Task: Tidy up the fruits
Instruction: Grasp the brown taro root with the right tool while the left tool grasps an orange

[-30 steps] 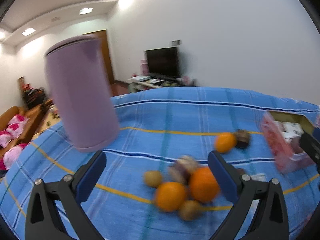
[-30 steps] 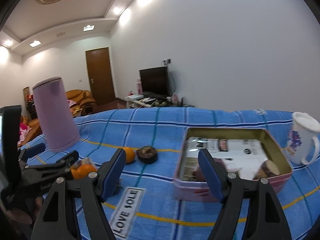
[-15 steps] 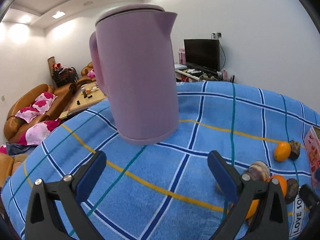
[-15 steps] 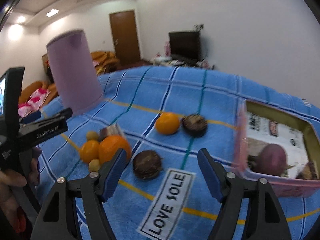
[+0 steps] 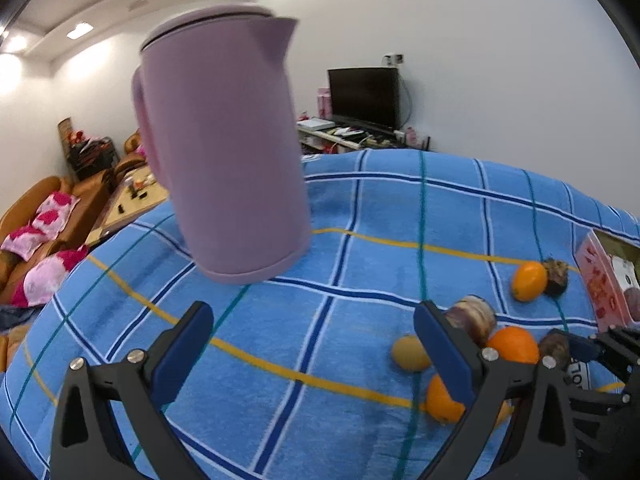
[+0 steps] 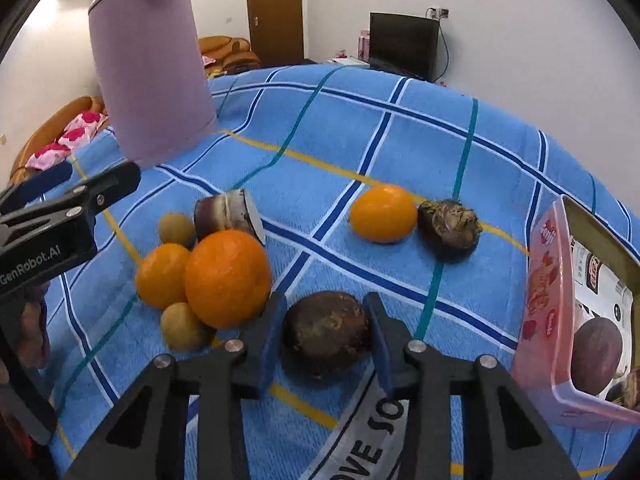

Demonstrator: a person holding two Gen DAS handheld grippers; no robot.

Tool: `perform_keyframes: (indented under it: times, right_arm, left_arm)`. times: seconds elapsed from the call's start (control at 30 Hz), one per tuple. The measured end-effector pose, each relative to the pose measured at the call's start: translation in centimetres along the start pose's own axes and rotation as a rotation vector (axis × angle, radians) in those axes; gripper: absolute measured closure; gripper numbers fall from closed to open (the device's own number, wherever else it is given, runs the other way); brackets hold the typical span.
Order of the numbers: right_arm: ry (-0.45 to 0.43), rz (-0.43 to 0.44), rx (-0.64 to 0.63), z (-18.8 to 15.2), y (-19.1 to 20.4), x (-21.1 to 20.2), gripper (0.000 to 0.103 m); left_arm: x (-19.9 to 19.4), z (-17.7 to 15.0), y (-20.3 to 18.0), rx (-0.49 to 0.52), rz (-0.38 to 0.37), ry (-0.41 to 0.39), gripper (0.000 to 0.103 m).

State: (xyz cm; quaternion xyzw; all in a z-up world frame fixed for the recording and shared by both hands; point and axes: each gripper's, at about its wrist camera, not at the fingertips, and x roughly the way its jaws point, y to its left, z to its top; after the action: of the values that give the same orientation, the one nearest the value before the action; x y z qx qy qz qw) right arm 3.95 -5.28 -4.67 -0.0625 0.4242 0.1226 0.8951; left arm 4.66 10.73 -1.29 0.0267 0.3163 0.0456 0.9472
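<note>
A: How are the tongs seen?
B: The right gripper [image 6: 326, 334] has just been closing around a dark fruit [image 6: 325, 334] on the blue cloth [image 6: 360, 128]; contact seems made. The left gripper [image 5: 312, 348] is spread, empty.

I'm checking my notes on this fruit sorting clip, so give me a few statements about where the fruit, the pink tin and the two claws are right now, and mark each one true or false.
1. The right claw has a dark brown fruit between its fingers. True; its jaws have just been closing.
2. The left claw grips the purple kettle. False: it is open and empty, short of the kettle.
3. The pink tin holds no fruit. False: a purple fruit lies inside.
4. The biggest orange touches a smaller orange. True.
5. The fruit lies on a red cloth. False: the cloth is blue plaid.
</note>
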Motion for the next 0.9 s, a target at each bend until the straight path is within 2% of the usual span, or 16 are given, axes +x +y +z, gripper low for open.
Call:
perform_keyframes:
  times: [0.13,0.2,0.3,0.43,0.47,0.53,0.63,0.73,0.83,0.9]
  right_arm:
    - [-0.01,0.02,0.042,-0.6,-1.0,-0.8,0.062]
    - [-0.063,0.029,0.078,-1.0,-1.9,-2.0,0.062]
    - [-0.199,0.013,0.127,-2.2,-3.1,-5.1,0.062]
    - [-0.28,-0.028,0.186,-3.5,-4.8,-7.9,0.062]
    - [-0.293,-0.037,0.199,-3.8,-5.2,-8.4,0.062]
    - [-0.314,-0.047,0.223,-4.1,-6.1,-9.1,0.062]
    - [-0.336,-0.055,0.234,-4.3,-6.6,-9.9,0.062]
    - [-0.34,-0.048,0.239,-4.3,-6.7,-9.9,0.062]
    - [-0.327,-0.038,0.246,-4.2,-6.9,-9.6,0.062]
    - [-0.327,-0.026,0.255,-4.1,-7.1,-9.6,0.061]
  left_arm:
    - [-0.9,0.1,-0.6,0.016,-0.058,-0.037,0.003]
    - [-1.5,0.2,-1.3,0.034,-0.141,-0.06,0.007]
    - [-2.2,-0.1,-3.1,0.095,-0.267,-0.068,0.013]
    - [-2.7,-0.9,-6.1,0.209,-0.309,-0.073,0.023]
    - [-2.8,-0.9,-6.5,0.216,-0.323,-0.067,0.024]
    - [-2.4,-1.0,-7.7,0.228,-0.374,-0.029,0.033]
    - [-1.5,-1.0,-9.4,0.266,-0.379,0.032,0.042]
    - [-0.7,-0.9,-10.5,0.275,-0.362,0.076,0.043]
    - [-0.5,-1.3,-11.3,0.311,-0.319,0.071,0.043]
    - [-0.8,-1.8,-12.0,0.326,-0.342,0.083,0.043]
